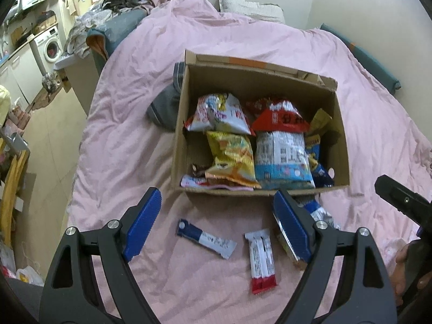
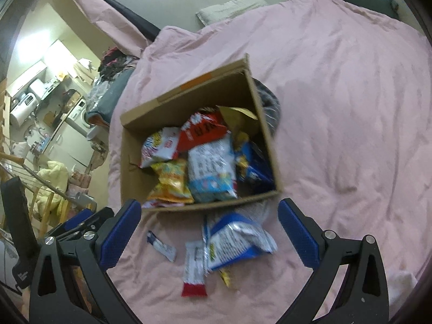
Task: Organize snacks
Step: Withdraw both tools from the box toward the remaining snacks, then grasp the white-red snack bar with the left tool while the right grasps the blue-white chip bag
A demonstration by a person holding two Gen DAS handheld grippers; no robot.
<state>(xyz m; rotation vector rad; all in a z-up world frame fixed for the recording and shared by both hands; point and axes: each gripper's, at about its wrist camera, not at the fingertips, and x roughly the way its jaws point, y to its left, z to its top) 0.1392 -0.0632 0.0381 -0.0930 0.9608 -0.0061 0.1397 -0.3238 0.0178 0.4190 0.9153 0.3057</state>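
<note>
1. Snacks fill the cardboard box (image 1: 343,145) on the bed (image 1: 121,135); it sits central so both of your tools reach it.
2. Your left tool (image 1: 216,226) is released, jaws spread wide and holding nothing, above the blue-and-white bar (image 1: 205,239) and the red-ended bar (image 1: 261,260).
3. Your right tool (image 2: 209,239) is likewise released, hovering over the blue-and-silver bag (image 2: 237,240) just outside the box wall, probably the next pick.

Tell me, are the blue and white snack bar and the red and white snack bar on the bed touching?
Apart. The left wrist view shows pink blanket between the blue and white snack bar and the red and white snack bar.
</note>
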